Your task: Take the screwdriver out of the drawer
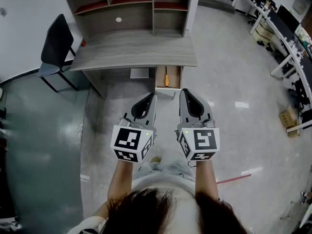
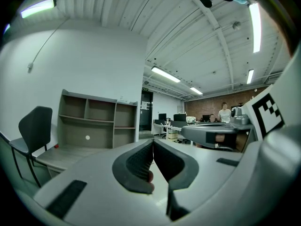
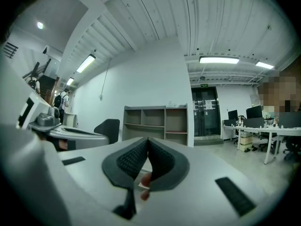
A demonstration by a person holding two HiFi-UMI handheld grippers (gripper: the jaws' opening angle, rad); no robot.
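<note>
An orange-handled screwdriver point(image 1: 166, 77) lies in the open drawer point(image 1: 159, 78) that sticks out from under the grey desk point(image 1: 134, 49). My left gripper point(image 1: 152, 95) and right gripper point(image 1: 183, 91) are held side by side in front of the drawer, a short way back from it and apart from it. Both are shut, jaws tip to tip, with nothing between them. In the left gripper view the left gripper point(image 2: 153, 141) points level at the shelf unit; in the right gripper view the right gripper point(image 3: 147, 139) does the same.
A black chair point(image 1: 56, 48) stands left of the desk. A shelf unit point(image 1: 131, 4) sits on the desk's back. Office desks with monitors point(image 1: 287, 38) line the far right, and a cardboard box point(image 1: 288, 117) is on the floor there. A person point(image 2: 225, 112) stands far off.
</note>
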